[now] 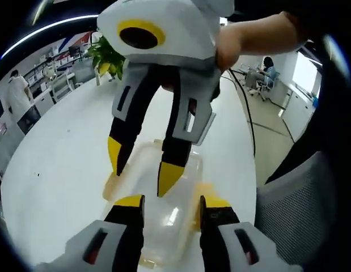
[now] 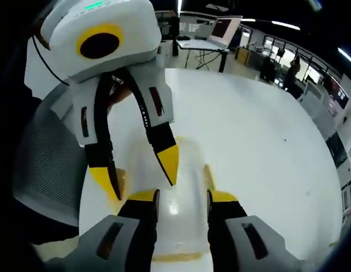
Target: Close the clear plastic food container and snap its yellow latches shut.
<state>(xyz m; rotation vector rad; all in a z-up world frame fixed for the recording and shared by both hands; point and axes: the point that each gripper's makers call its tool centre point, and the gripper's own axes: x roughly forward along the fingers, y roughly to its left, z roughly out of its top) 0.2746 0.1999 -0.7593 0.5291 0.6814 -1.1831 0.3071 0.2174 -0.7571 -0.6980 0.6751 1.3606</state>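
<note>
The clear container [image 1: 164, 198] lies on the white counter [image 1: 62, 170] directly under both tools, its long axis running away from each camera. The left hand-held gripper [image 1: 170, 205] stands with jaws open at the near end, straddling the lid. The right hand-held gripper [image 2: 181, 199], jaws likewise spread, comes in from the opposite end, tips just above the lid. Yellow latches [image 2: 212, 175] show along the sides, seemingly unsnapped. Both are equally near. No writing is readable.

White round table [image 1: 62, 170], potted green plant [image 1: 107, 56] at its far edge, grey mesh chair back [image 1: 303, 198] beside it, laptop [image 2: 223, 29] on a distant desk, seated person [image 1: 270, 69] beyond.
</note>
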